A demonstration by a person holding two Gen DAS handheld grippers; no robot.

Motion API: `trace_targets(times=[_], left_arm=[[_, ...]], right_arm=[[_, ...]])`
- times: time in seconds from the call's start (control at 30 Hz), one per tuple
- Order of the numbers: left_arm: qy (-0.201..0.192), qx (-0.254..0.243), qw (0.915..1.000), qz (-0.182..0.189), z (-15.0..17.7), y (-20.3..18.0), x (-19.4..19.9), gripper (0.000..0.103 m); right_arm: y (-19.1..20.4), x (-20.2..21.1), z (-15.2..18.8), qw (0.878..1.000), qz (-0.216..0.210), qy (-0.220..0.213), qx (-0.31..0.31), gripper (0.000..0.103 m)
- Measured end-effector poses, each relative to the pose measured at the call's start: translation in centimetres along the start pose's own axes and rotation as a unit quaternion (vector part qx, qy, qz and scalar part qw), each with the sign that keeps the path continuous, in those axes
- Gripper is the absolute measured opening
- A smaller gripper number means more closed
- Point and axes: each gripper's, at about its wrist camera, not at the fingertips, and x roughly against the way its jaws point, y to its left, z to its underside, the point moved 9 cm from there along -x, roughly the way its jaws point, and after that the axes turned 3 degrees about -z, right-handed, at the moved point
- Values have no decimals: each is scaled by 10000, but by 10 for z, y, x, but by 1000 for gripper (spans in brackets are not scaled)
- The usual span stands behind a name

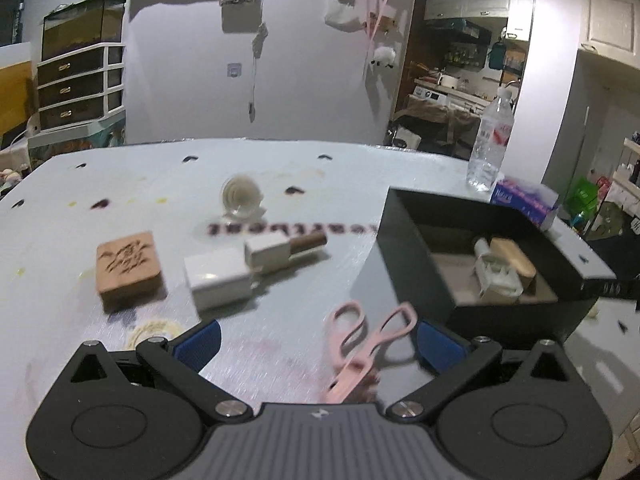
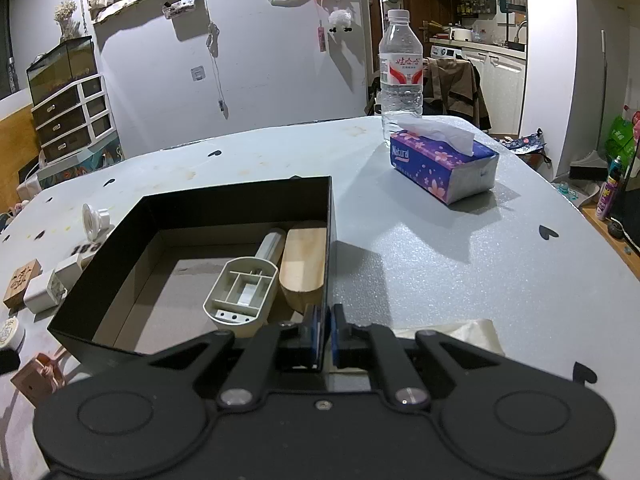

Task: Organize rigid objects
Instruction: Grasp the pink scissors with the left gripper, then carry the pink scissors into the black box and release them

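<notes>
left tongs (image 1: 318, 346): hanging wide apart over the bench (image 1: 160, 184), gripping nothing
right tongs (image 2: 325, 334): clamping the black box (image 2: 240, 200) wall
scissors (image 1: 366, 336): one pink pair, lying just beside the box
in the box: two items sitting together, white holder (image 2: 240, 294) and wooden piece (image 2: 302, 258)
tissue pack (image 2: 442, 166): one, reading "Natural"

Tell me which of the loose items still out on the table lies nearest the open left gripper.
The pink scissors: they lie between the left gripper's open fingers, while the white adapter and wooden block sit farther off.
</notes>
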Motion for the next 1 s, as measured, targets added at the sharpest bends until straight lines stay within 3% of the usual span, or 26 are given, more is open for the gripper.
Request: trace_targets(times=[0.27, 0.37, 0.47, 0.53, 0.6, 0.9, 1.0], left_arm=[[75, -87, 9986, 523, 16, -11, 5, 99], [244, -234, 9971, 682, 21, -22, 1, 87], [511, -256, 9958, 719, 29, -26, -6, 67], [687, -308, 9943, 758, 34, -28, -9, 48], [789, -338, 9929, 823, 36, -29, -11, 43], [954, -164, 9934, 622, 32, -26, -31, 43], [967, -48, 9927, 716, 32, -27, -32, 21]], right_arm=[[0, 0, 0, 10000, 4, 1, -4, 7], [0, 0, 0, 10000, 1, 1, -1, 6], [0, 0, 0, 10000, 2, -1, 1, 6], [0, 0, 0, 10000, 2, -1, 0, 7], [-1, 0, 0, 10000, 0, -4, 2, 7], [0, 0, 0, 10000, 2, 1, 4, 7], [0, 0, 0, 10000, 3, -2, 9, 7]])
